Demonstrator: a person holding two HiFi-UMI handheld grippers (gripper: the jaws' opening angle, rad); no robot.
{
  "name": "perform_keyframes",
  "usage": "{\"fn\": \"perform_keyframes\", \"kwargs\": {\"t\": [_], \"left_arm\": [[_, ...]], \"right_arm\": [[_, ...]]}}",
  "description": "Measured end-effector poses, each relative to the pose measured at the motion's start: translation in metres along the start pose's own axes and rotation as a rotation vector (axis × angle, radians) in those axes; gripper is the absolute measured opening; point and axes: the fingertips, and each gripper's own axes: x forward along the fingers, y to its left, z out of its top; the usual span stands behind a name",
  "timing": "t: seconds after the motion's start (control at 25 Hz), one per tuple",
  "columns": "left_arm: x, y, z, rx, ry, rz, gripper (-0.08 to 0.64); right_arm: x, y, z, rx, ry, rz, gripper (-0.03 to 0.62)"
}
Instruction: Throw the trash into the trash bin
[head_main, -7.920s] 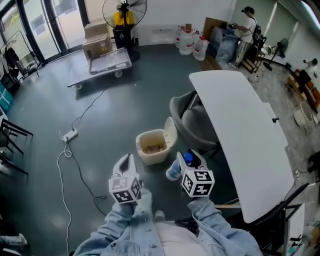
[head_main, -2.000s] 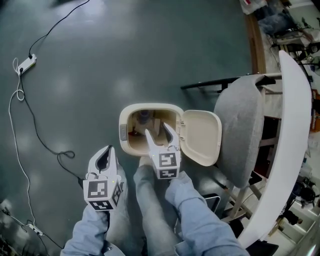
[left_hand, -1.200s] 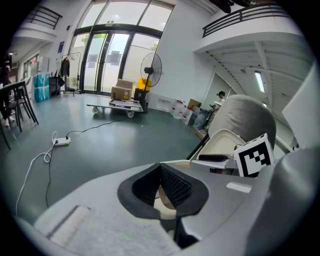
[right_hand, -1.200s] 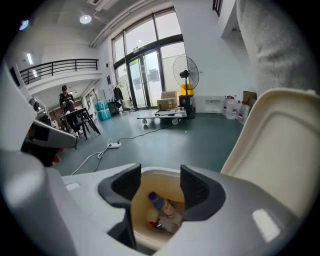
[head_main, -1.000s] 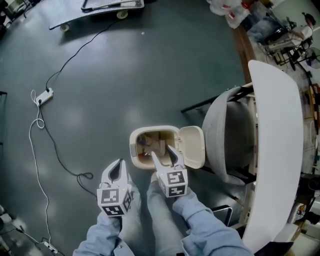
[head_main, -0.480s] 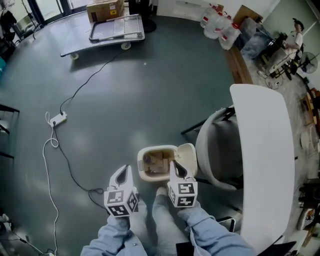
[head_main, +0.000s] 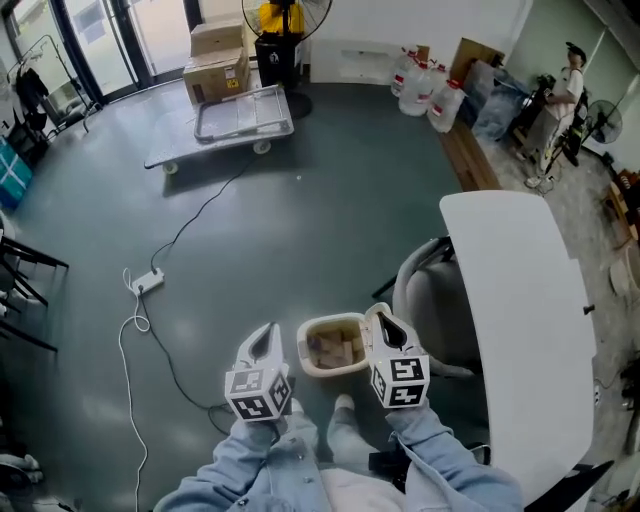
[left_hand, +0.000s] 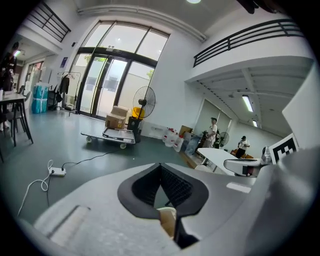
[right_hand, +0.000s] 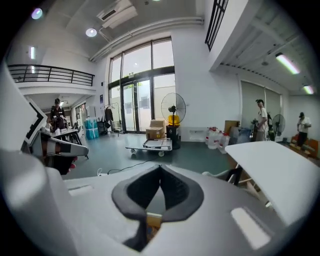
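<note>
**Entry: disposal step, closing stage (judged)**

**Left tongs** (head_main: 266, 336): clenched, tips meeting, nothing between the pads.

**Right tongs** (head_main: 383, 324): the jaws have just been closing. They now sit tip to tip with nothing between them.

**Cream plastic trash bin** (head_main: 308, 358): upright on the dark grey-green floor (head_main: 250, 230), its mouth open upward.

**Brown boxy trash** (head_main: 335, 348): lying inside the bin. Single pieces are too small to tell apart.

**Neighbours:** a grey upholstered chair (head_main: 432, 305) stands just beside the bin on its right. The chair is tucked partly under a white oval surface (head_main: 515, 300).

**Handling note (judgement):**
- Both tongs are empty and the trash is in the bin, so the drop reads as done. What is left is a clean withdrawal.
- Keep both tongs clenched and carry them straight away from the rim, so no jaw hooks the wall and tips the bin.
- Watch the right tongs' swing, since the chair is close on that side.
- Check the floor around the bin for strays. None shows.

**Position relative to the tongs:**
- In the head view the bin sits between the two tongs, a little beyond their tips.
- The left tongs are just beside its left wall in the picture, and the right tongs overlap its right edge.
- Neither is seen touching it.
- In each gripper view only a cream or brown sliver shows beneath the closed jaws, while the room lies ahead. The bin therefore seems to sit below the tongs, apart from them.
</note>
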Motion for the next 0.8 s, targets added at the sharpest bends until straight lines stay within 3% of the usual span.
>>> {"fn": "perform_keyframes", "kwargs": {"t": [0.2,0.4,0.64,0.8], "left_arm": [[-0.021,-0.027,0.029,0.085,-0.046,-0.026,0.009],[-0.033,-0.024,0.057,0.126,-0.111,-0.003,0.009],[-0.047,-0.031,0.074,0.154,-0.140,0.021,0.009],[-0.041,-0.044,0.075,0.154,-0.136,0.018,0.009]], "right_arm": [[-0.052,-0.049,0.024,0.057,-0.047,-0.100,0.005],[-0.093,-0.094,0.048,0.125,-0.123,-0.215,0.005],[-0.121,-0.107,0.059,0.139,-0.139,-0.251,0.005],[-0.123,-0.114,0.056,0.150,-0.131,-0.229,0.003]]}}
